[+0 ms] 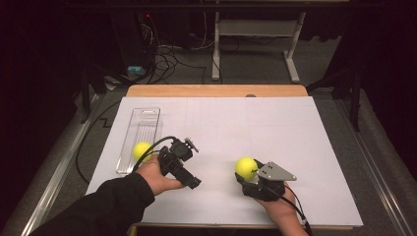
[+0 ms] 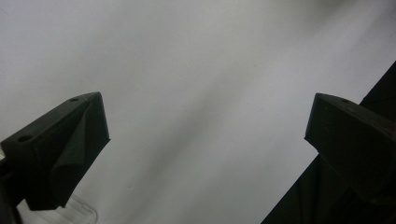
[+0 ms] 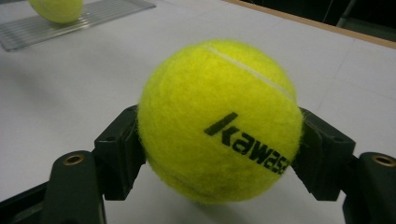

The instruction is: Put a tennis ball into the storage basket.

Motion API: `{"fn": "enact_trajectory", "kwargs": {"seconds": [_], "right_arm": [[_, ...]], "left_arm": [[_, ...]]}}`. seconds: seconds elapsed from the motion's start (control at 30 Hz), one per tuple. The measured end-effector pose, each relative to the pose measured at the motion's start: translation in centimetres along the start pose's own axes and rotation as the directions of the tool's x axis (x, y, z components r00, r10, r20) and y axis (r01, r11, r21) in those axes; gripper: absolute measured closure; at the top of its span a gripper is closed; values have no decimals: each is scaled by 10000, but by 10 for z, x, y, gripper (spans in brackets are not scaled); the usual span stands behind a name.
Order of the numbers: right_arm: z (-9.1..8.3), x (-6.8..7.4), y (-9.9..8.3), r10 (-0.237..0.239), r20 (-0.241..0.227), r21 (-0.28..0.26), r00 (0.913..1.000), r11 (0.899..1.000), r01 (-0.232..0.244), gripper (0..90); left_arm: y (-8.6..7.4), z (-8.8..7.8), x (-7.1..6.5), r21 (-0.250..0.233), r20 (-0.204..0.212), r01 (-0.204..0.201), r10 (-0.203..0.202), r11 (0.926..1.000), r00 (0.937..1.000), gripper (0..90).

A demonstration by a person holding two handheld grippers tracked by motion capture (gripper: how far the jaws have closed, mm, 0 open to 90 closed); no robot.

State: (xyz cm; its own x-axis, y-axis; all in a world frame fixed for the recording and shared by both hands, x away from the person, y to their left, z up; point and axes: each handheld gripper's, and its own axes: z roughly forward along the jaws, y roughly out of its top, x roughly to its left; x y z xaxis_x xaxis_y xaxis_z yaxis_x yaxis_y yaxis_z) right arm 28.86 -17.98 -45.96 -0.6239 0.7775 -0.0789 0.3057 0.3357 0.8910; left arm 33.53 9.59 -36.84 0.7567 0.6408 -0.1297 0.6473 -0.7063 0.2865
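- Tennis ball (image 3: pixel 218 121), bright yellow with black Kawasaki lettering, sits clamped between the two black jaws of the right gripper (image 1: pixel 247 173), above the white table sheet (image 1: pixel 275 132).
- Left gripper (image 2: pixel 205 135) hangs over bare white sheet with its jaws spread wide, nothing between them.
- Second tennis ball (image 1: pixel 141 151) rests in a clear plastic tray (image 1: pixel 143 124), just beside the left gripper and far off to the left beyond the right gripper's jaws.

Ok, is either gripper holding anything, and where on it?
The right gripper clamps a tennis ball across its two opposite sides. The left gripper is open, empty.
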Motion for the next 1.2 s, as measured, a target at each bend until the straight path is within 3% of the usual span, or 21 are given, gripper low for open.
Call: {"fn": "enact_trajectory", "kwargs": {"seconds": [0.17,0.53,0.8,1.03,1.13,1.2], "right_arm": [[5,20,4,-290,-507,-154,9983,9995,283,275],[16,48,8,-646,-1302,-334,9894,9976,607,275],[21,63,10,-805,-1795,-509,9805,9961,725,275],[19,68,14,-876,-1813,-732,9795,9945,754,275],[19,70,15,-775,-2041,-844,9759,9945,614,274],[19,70,16,-823,-1915,-843,9780,9942,672,274]], "left_arm": [[6,-8,-5,-39,-34,-88,88,10000,10000,5],[19,-9,-15,60,139,-381,381,9993,9992,5],[33,1,-30,213,473,-607,597,9979,9971,5],[40,17,-35,490,931,-632,584,9968,9939,11],[41,23,-37,629,1138,-689,615,9956,9916,64],[42,25,-38,627,1346,-771,681,9951,9886,164]]}}
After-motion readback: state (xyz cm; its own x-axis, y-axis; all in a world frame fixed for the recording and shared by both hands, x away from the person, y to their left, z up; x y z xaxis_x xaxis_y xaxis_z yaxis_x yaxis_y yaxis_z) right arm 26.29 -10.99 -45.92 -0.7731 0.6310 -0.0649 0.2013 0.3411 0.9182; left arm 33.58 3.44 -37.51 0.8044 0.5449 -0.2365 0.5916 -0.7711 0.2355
